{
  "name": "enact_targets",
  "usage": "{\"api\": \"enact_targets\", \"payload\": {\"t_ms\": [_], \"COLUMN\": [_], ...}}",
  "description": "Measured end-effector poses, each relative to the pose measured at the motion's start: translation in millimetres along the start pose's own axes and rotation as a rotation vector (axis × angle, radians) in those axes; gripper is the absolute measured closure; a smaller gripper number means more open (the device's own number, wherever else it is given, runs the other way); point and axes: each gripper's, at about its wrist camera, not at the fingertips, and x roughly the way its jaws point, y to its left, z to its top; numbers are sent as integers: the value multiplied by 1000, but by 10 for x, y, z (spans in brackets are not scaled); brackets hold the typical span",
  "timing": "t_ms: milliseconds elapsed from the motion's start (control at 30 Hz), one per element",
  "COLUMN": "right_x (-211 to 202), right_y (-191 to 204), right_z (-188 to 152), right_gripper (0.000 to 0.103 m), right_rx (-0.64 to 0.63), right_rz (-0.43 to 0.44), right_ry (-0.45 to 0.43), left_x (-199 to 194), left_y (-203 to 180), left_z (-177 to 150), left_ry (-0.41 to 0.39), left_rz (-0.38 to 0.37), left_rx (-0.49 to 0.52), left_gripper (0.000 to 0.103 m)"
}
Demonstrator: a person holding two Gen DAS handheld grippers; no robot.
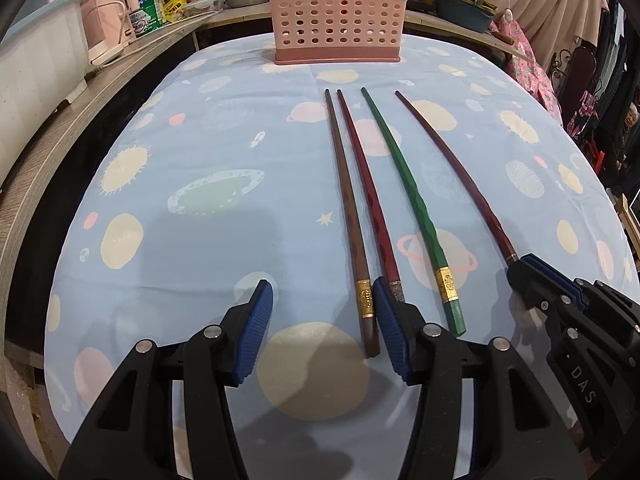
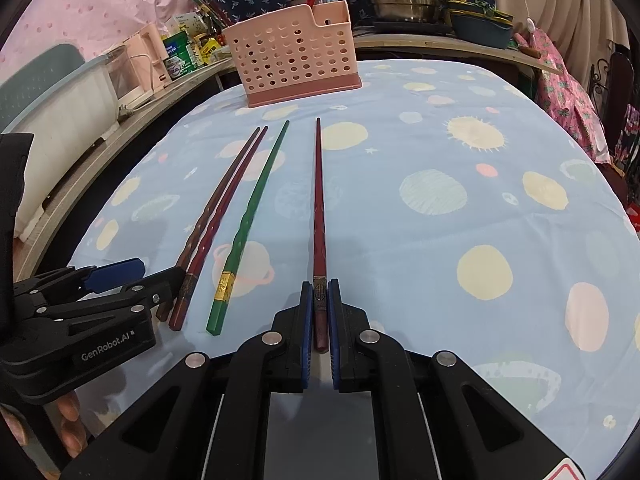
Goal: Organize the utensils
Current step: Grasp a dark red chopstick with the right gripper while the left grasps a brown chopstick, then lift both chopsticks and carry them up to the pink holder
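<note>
Clamping the dark red chopstick by its banded butt end, right hand-held gripper grips firmly; stick looks light, stiff, slippery. Left hand-held gripper gapes empty. Pink basket at 12 o'clock on the table.

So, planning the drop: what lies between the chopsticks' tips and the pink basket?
Bare cloth only, between tips and basket; both views show it.

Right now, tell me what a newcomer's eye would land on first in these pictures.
Four long chopsticks lie side by side on the planet-print tablecloth, the green chopstick brightest among them. The right gripper is shut on the rightmost dark red chopstick; the left gripper stands open beside the brown chopstick. A pink basket waits at the far edge.
</note>
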Motion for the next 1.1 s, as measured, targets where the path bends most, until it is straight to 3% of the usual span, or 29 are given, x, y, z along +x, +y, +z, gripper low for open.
{"api": "enact_targets", "payload": {"t_ms": [67, 367, 733, 1100], "right_x": [-1, -6, -160, -478], "right_y": [0, -10, -105, -141], "right_z": [-1, -1, 104, 450], "right_gripper": [96, 96, 96, 96], "right_rx": [0, 3, 35, 52], "right_rz": [0, 1, 12, 23], "right_ry": [0, 2, -25, -127], "left_x": [-5, -11, -91, -406], "left_y": [9, 81, 210, 358], "left_z": [-4, 31, 88, 316], "left_ry": [-1, 12, 10, -65], "left_rz": [1, -9, -26, -52], "left_rx": [-2, -20, -57, -99], "left_gripper": [58, 95, 96, 96]}}
